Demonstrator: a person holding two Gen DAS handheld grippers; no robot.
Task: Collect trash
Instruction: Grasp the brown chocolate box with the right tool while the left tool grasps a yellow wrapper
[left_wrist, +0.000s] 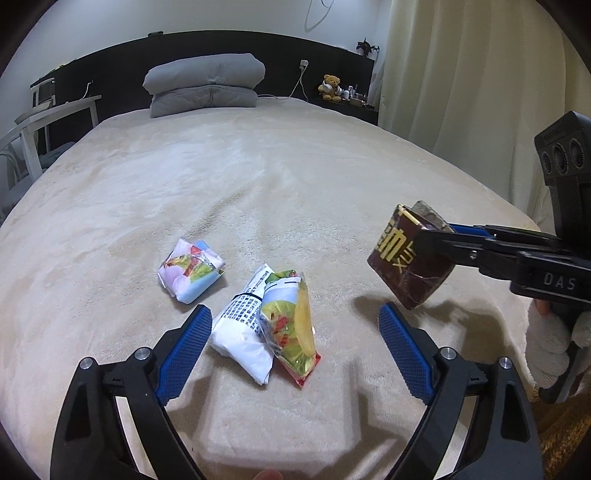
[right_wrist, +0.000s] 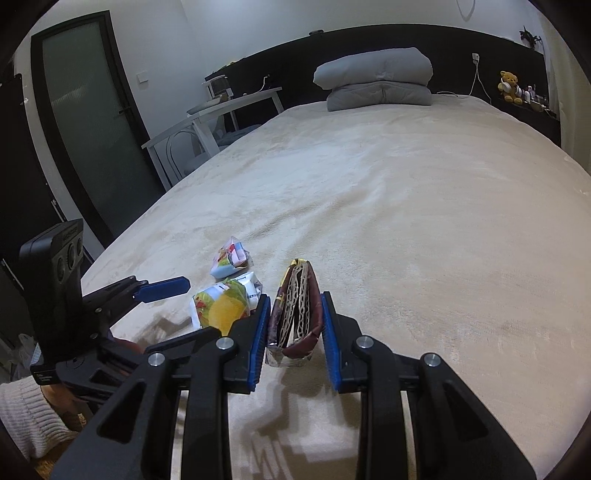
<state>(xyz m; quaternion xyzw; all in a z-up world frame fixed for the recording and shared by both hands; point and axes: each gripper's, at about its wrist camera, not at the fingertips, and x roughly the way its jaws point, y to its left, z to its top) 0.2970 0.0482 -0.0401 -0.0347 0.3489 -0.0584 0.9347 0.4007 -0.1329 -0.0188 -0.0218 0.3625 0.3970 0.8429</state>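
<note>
On the cream bed lie two snack wrappers: a white and green one with a yellow chip between my left gripper's fingers, and a pale blue and pink one just beyond it to the left. My left gripper is open, low over the white wrapper. My right gripper is shut on a brown wrapper with gold lettering, held above the bed at the right of the left wrist view. Both lying wrappers show left of it.
Grey folded pillows sit at the dark headboard. A white table and chair stand left of the bed, a dark door beyond them. A teddy bear sits on the right shelf, curtains at far right.
</note>
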